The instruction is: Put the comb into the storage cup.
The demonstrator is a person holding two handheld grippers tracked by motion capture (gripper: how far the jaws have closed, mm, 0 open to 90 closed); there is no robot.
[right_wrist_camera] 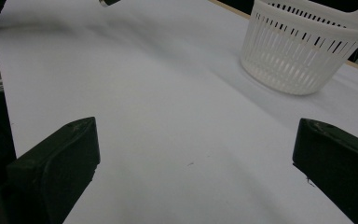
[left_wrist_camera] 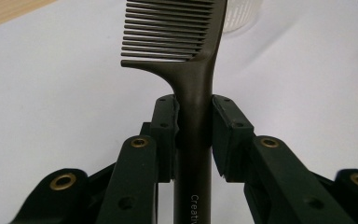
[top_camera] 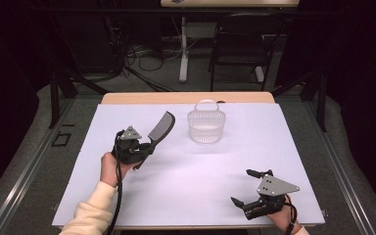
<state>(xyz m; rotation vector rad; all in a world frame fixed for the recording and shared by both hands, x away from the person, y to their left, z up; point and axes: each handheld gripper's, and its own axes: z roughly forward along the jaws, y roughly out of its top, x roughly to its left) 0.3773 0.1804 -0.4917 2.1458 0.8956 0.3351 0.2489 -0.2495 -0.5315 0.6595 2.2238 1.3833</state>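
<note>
A dark comb (top_camera: pixel 160 128) is held above the white table cover, teeth end pointing up and to the right. My left gripper (top_camera: pixel 146 147) is shut on the comb's handle (left_wrist_camera: pixel 195 135), its two pads pressed against either side. A white slatted basket (top_camera: pixel 206 125) stands near the table's back middle, to the right of the comb, also seen as the white basket (right_wrist_camera: pixel 303 51) in the right gripper view. My right gripper (top_camera: pixel 248 187) rests near the front right edge, open wide with nothing between its jaws.
The white cover (top_camera: pixel 196 181) spreads over the table, whose wooden edge (top_camera: pixel 186 98) shows at the back. Behind the table stand a dark chair (top_camera: pixel 240 49) and a white table leg (top_camera: pixel 183 54) among floor cables.
</note>
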